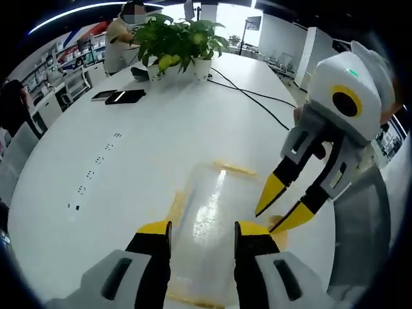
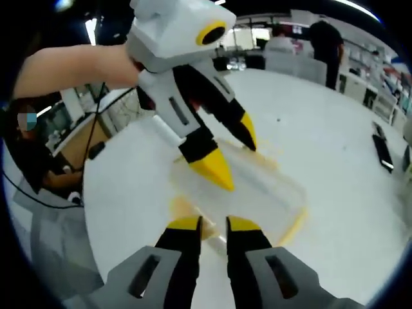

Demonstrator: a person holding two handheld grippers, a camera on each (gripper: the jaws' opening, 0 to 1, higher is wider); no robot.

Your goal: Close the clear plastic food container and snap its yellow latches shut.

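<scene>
Item: clear container, latching under way.
Left gripper view: our left tool (image 1: 202, 233), jaws spread, straddles the container (image 1: 209, 212) on the white surface (image 1: 141, 148); the right tool (image 1: 281, 209) stands at its right edge, tips a little apart. We judge pressing each yellow latch (image 1: 235, 168) squarely works best. Plant (image 1: 180, 40), phone (image 1: 125, 96), cable beyond.
Right gripper view: right tool (image 2: 213, 226), jaws narrowly apart, at the container's (image 2: 257, 187) near edge; office behind.
</scene>
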